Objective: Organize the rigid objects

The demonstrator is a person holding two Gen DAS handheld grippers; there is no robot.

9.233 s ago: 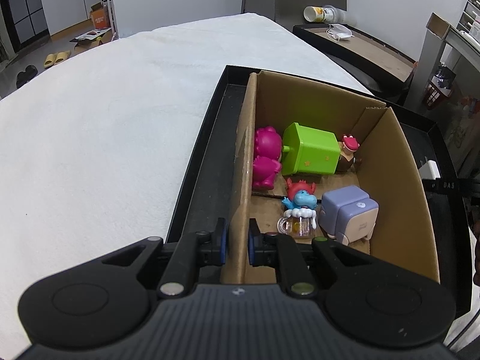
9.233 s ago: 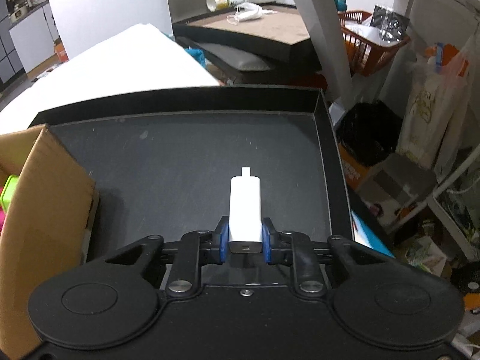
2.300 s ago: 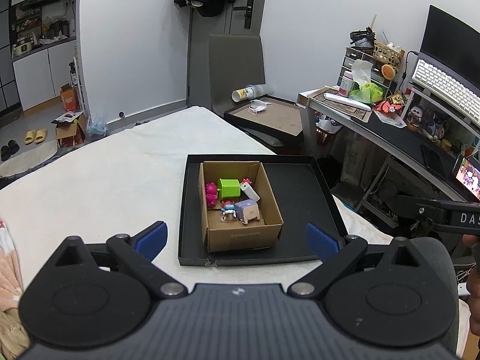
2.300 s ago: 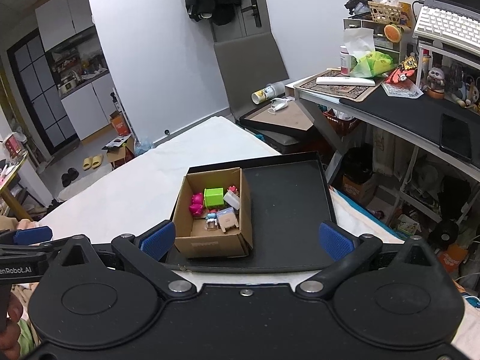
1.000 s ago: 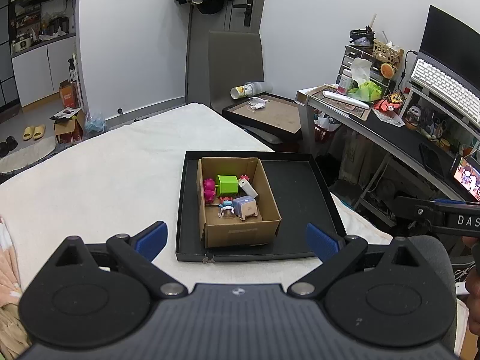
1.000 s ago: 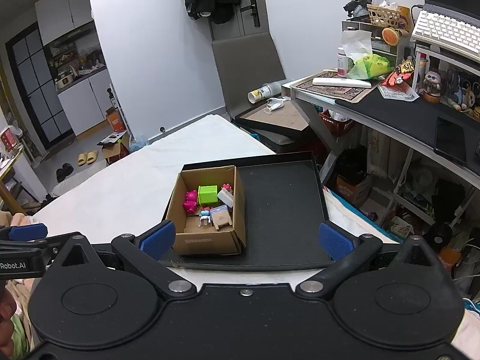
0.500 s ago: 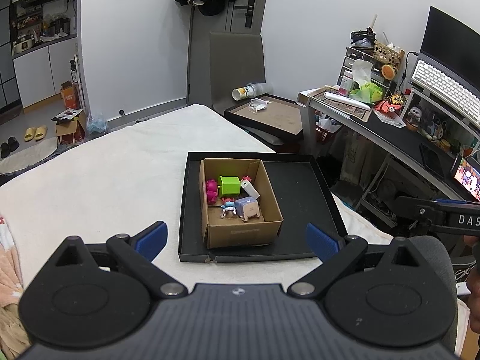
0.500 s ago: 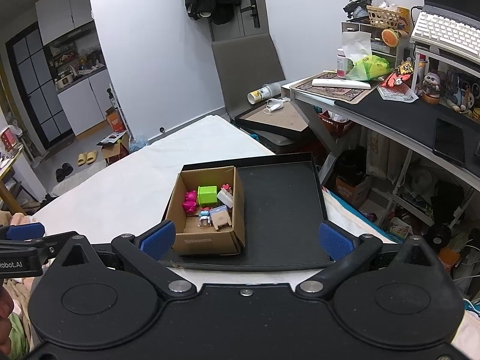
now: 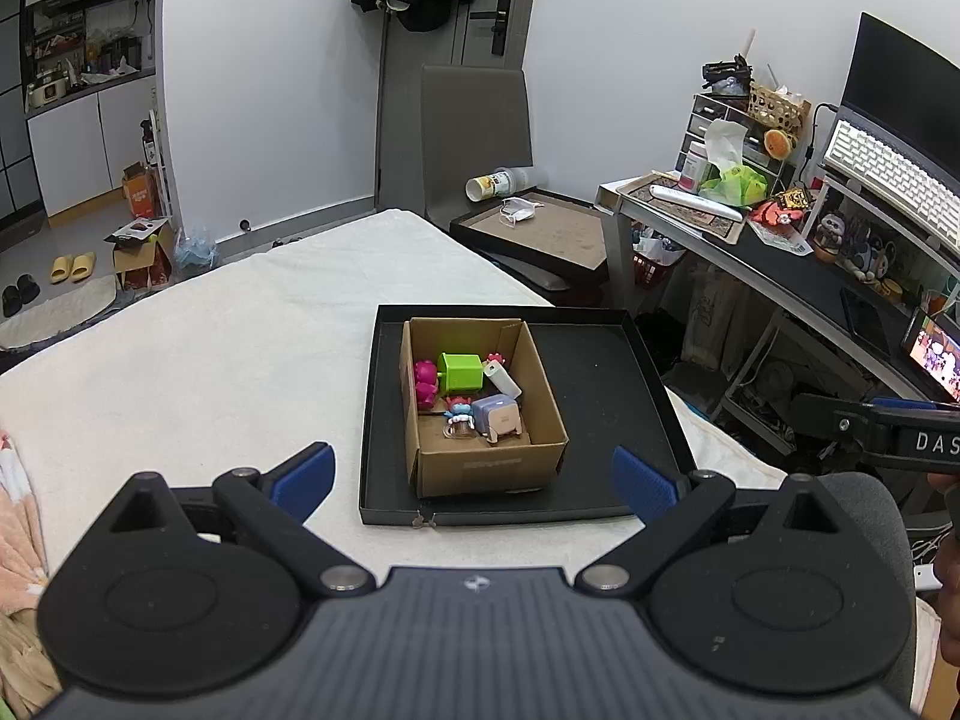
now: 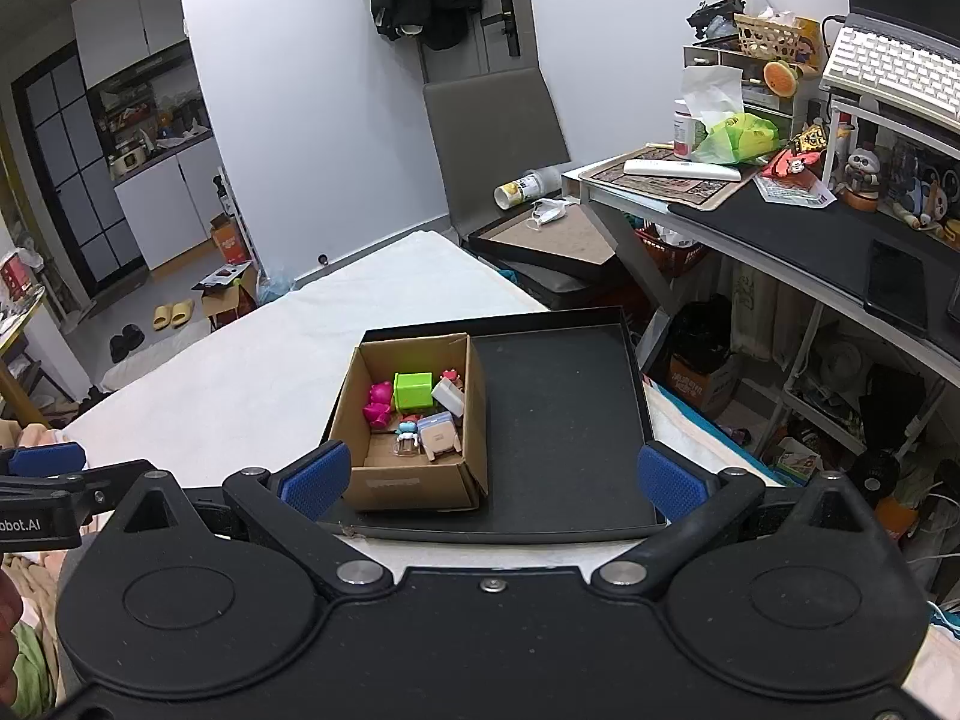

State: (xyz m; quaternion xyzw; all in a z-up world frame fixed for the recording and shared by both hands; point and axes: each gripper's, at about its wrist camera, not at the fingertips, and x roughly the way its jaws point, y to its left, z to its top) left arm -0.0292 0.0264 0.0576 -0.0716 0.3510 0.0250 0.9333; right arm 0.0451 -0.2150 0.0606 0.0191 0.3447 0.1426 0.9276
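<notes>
White bedcover [image 9: 228, 324] around black tray [image 9: 606, 414]; cardboard box [image 9: 486, 468] left; both claws wide, empty.

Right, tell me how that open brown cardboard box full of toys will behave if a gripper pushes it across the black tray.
The open brown cardboard box would probably slide rather than tip: it sits low and flat on the black tray. Its thin walls may flex under a push. The small toys inside, like the green block, lie loose, so they would likely shift.
</notes>
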